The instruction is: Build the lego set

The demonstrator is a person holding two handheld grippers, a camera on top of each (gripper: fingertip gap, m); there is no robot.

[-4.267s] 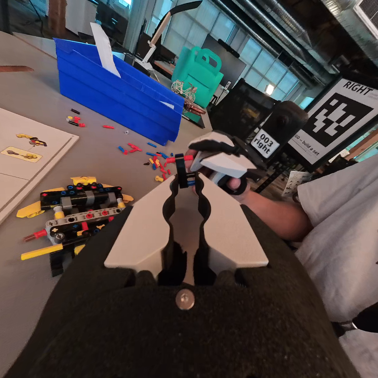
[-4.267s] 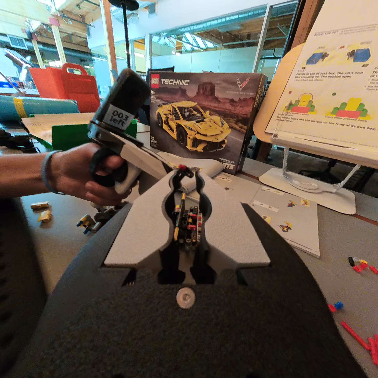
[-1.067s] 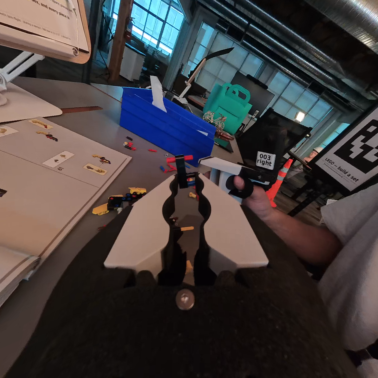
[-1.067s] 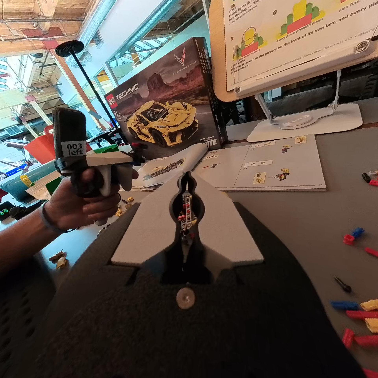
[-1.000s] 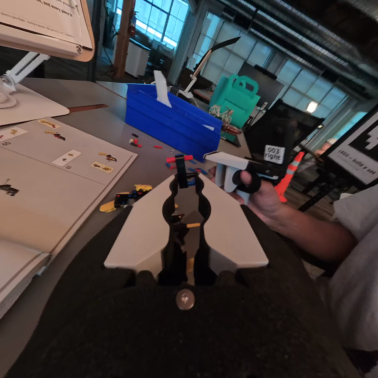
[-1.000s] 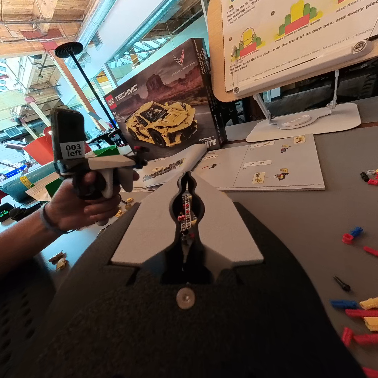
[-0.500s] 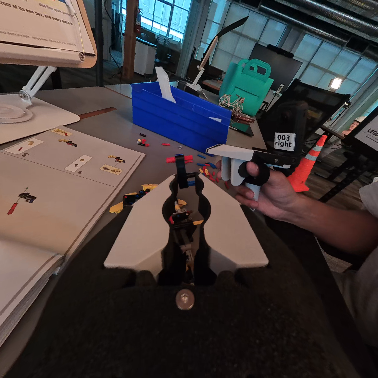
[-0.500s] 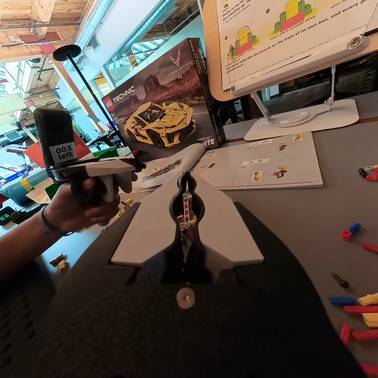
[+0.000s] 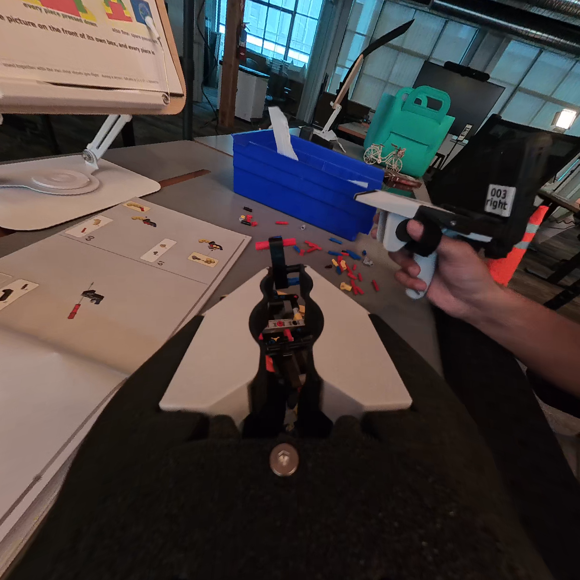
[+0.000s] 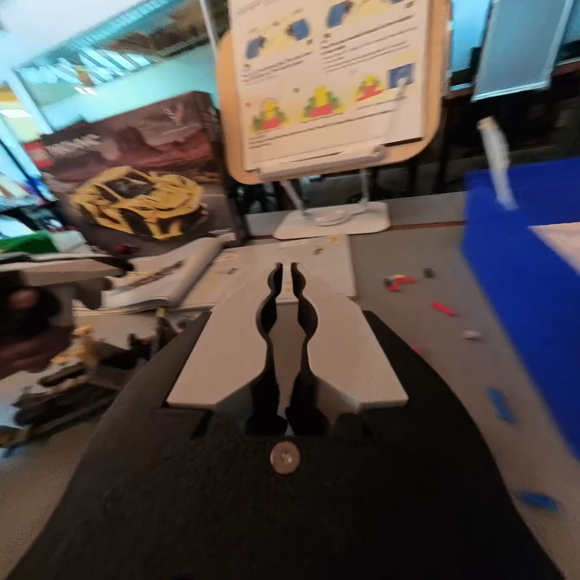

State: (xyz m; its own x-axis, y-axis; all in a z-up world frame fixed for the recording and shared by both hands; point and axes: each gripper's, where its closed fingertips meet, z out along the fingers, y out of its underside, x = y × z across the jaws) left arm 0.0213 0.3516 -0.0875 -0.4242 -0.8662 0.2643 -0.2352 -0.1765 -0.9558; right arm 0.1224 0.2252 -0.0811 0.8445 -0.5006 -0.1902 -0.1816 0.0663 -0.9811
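Nearest the camera in the left wrist view, the left gripper is pinching a small black connector piece at its tips, the piece standing upright with a red pin crossing its top like a T. Seen through the gap behind those tips, lower and closer in, lies the partly built model, a black and grey assembly with red pins; whether it rests on the table or is touched by the fingers cannot be told from here. In the blurred right wrist view the right gripper holds nothing: its tips stand slightly apart with only a narrow slit between them. The move to come, as I judge it, is seating the held piece on the model, and that turns on one relation: the model lies directly below and behind the left tips, so the left gripper is much the nearer, while the right gripper sits well off to the right, over the scatter of loose red, blue and yellow pins. The connector's long axis runs up and down, in line with the fingers. Left of the pins lies the open instruction booklet; beyond them stands the blue bin.
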